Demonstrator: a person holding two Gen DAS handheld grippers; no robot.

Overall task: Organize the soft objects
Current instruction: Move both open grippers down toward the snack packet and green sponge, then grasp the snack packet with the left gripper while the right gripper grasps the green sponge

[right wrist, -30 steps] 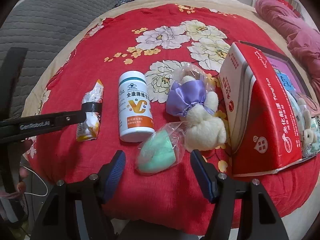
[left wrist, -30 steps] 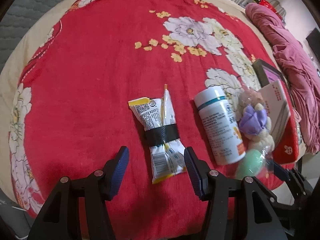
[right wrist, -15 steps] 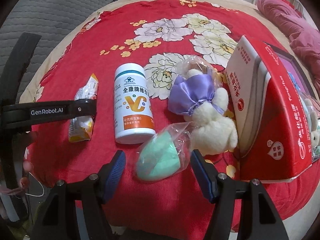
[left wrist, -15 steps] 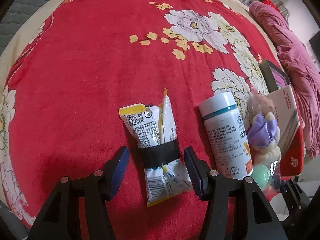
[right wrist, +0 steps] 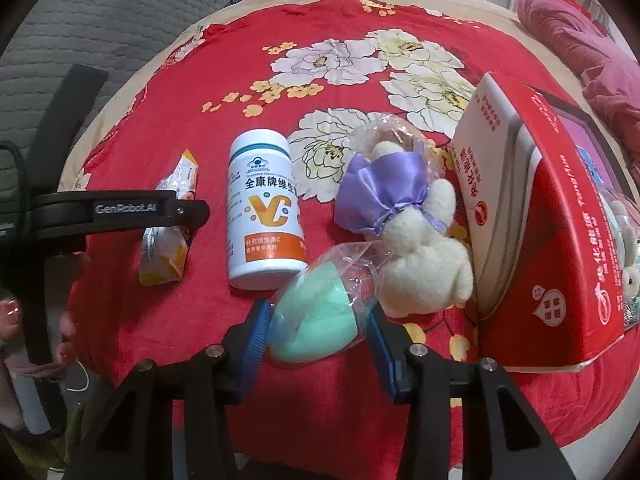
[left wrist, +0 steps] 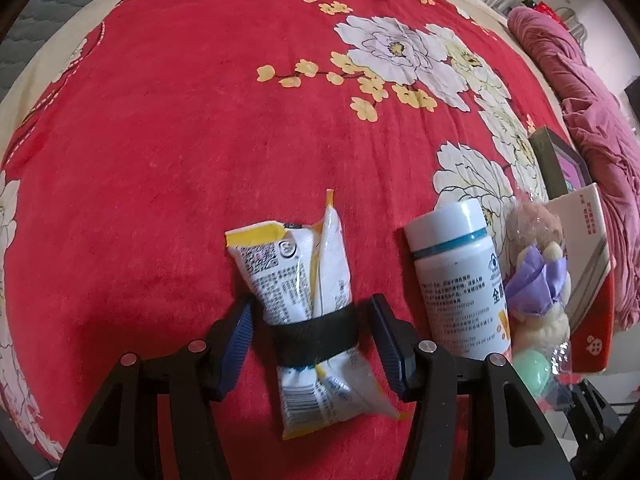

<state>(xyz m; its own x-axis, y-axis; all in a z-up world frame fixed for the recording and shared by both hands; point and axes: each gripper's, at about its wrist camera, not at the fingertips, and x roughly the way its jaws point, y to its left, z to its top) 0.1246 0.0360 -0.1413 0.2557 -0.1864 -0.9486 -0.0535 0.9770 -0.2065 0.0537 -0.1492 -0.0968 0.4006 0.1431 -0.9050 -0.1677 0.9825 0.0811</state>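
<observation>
Bottle (right wrist: 264,212) between sachets (right wrist: 168,240) and plush (right wrist: 416,256) — abreast.

A red blanket (left wrist: 168,168) printed with white and yellow flowers covers the surface across both views, its cream border curving along the upper edge of the frames. A white vitamin bottle (right wrist: 264,212) with an orange label band lies on its side at centre in the right wrist view, and a red and white carton (right wrist: 544,240) stands at right, partly covering a dark-framed picture (right wrist: 580,136). A crumpled pink cloth (left wrist: 576,92) lies at upper right, and grey quilted fabric (right wrist: 100,28) fills the upper left.
</observation>
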